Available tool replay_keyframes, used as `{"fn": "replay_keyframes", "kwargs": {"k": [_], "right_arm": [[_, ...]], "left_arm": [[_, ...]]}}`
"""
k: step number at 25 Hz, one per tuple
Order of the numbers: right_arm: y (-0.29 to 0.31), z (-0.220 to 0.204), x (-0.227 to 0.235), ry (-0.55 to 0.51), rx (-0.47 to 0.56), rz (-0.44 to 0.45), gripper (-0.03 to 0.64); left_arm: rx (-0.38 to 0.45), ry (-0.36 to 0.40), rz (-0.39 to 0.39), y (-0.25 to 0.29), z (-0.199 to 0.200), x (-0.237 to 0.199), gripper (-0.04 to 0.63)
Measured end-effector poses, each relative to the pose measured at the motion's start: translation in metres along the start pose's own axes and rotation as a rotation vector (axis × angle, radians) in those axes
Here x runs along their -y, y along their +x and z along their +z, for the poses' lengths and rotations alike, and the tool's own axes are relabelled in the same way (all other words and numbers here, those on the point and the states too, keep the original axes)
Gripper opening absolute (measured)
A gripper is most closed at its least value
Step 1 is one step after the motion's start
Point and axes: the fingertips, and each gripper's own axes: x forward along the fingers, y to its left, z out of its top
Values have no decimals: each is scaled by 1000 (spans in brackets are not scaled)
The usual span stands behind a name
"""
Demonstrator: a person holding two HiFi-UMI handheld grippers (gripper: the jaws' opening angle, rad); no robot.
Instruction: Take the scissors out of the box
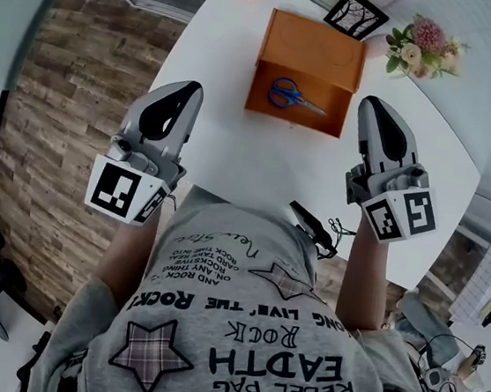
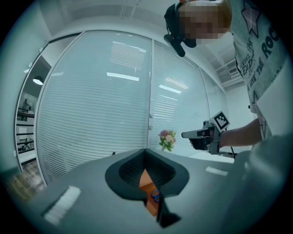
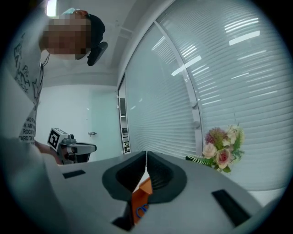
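Pointing nearly level toward the box [image 1: 313, 44], the left gripper [image 1: 178, 94] and right gripper [image 1: 376, 109] hover side by side over the table [image 1: 259, 157], both with jaws pressed together and empty. The scissors [image 1: 291, 96] lie inside the open box.

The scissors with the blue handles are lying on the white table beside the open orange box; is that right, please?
Not quite: the scissors lie inside the open orange box, not beside it on the white table. The head view shows it.
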Motion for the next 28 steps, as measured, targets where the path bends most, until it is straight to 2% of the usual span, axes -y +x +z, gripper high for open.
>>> {"fn": "replay_keyframes", "kwargs": {"k": [11,28], "right_arm": [[27,-21,-5,6,-55,51,15],[59,-62,3,31,-154,76,15]], "left_arm": [[-28,-23,-1,15,-17,-7,9],[-83,-55,-8,41,-48,-16,9]]}}
